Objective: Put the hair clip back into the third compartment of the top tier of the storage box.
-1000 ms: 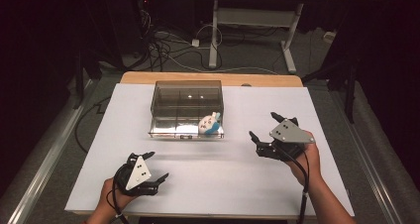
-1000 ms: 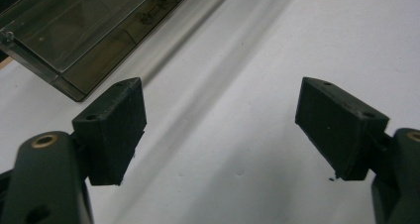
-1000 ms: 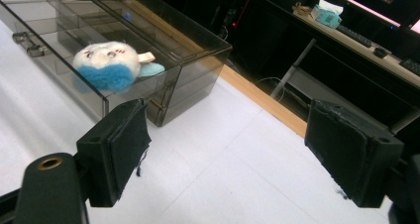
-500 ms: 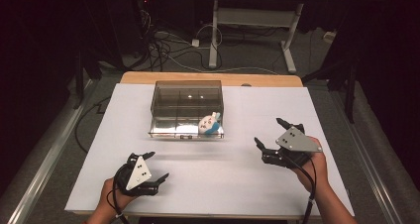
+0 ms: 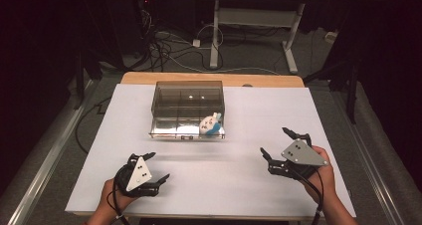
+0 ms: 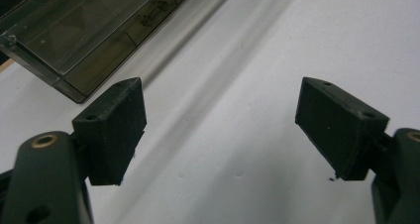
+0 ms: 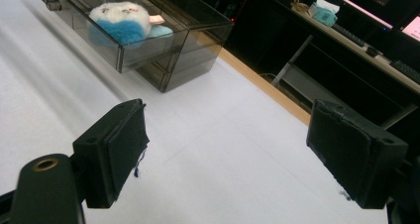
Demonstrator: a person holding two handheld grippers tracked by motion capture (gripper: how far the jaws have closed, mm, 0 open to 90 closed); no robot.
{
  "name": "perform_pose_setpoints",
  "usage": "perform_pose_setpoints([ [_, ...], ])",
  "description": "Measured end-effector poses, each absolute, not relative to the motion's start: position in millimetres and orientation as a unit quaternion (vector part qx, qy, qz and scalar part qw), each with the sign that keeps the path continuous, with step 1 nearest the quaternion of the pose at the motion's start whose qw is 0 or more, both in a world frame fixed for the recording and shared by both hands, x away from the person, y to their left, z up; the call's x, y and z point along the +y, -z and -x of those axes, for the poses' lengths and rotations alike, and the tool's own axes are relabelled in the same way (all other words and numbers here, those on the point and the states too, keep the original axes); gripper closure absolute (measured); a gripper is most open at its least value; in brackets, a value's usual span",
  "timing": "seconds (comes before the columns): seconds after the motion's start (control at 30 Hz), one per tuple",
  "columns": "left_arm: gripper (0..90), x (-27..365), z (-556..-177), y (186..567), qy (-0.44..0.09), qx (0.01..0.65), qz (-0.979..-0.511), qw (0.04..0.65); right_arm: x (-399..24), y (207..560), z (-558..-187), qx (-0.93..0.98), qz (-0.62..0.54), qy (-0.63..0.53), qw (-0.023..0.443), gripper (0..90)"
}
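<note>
There are two tools, one clear plastic box and one small stuffed toy on the white table (image 5: 249,115). The box (image 5: 187,98) stands toward the far middle of the table, and its lower drawer (image 5: 174,128) is pulled out toward the person. The toy (image 5: 210,126), white with a blue patch, lies in the right-hand end of that open drawer. The left tool (image 5: 154,168) sits low near the front edge of the table on the person's left, held in one hand, its jaws spread wide apart with nothing between them; in the left gripper view only bare table lies between the jaws, and the corner of the box (image 6: 74,30) shows ahead and to the left. The right tool (image 5: 283,143) is held near the front right of the table, its jaws likewise spread wide and empty. The toy lies well apart from both tools, ahead of the right tool and to its left, and ahead of the left tool and to its right. In the right gripper view the toy (image 7: 121,21) shows in the drawer (image 7: 143,48) beyond the left jaw, with open table between them.
</note>
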State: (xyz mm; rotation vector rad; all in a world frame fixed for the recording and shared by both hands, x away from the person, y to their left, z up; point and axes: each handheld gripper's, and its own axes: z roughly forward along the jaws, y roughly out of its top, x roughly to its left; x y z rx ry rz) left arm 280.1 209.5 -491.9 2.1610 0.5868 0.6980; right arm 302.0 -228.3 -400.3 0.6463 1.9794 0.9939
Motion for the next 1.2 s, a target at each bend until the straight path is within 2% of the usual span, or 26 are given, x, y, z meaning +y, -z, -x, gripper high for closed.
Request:
perform_pose_setpoints([
  [0.77,19.1,208.7,-281.2,492.0,-0.274,0.230,-0.850,0.386,-258.0,428.3,-279.7,0.781,-0.265,-0.405,0.396,15.8],
  [1.2,18.9,212.2,-284.0,491.4,-0.281,0.238,-0.844,0.391,-291.2,463.6,-265.2,0.771,-0.306,-0.407,0.382,15.9],
])
